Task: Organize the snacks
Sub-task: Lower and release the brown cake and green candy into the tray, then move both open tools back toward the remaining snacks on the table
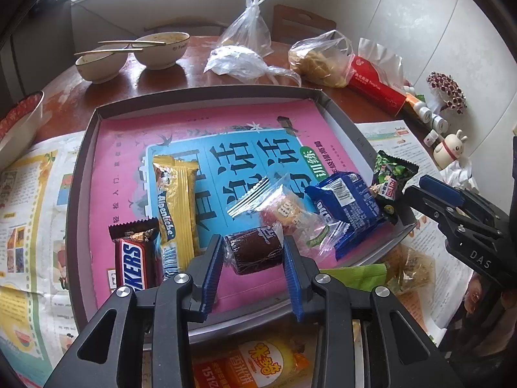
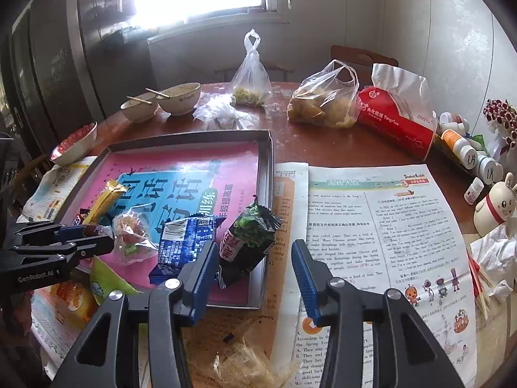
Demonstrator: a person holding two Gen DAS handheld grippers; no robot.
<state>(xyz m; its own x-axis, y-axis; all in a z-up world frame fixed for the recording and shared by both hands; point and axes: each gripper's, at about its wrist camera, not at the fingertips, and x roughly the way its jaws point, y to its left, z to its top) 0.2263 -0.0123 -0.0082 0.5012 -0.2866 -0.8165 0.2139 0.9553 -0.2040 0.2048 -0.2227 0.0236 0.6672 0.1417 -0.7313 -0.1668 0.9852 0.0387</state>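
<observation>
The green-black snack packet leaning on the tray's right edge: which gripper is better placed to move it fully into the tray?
Right. The right gripper is open just beside the green-black snack packet, while the left gripper is shut on the brown wrapped cake in the tray.

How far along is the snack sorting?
Done: Snickers bar, yellow Alpenliebe pack, blue Oreo pack and clear candy bag lie in the grey tray. In hand: left gripper holds the brown cake. Left: orange rice-cracker pack, green packet.
</observation>
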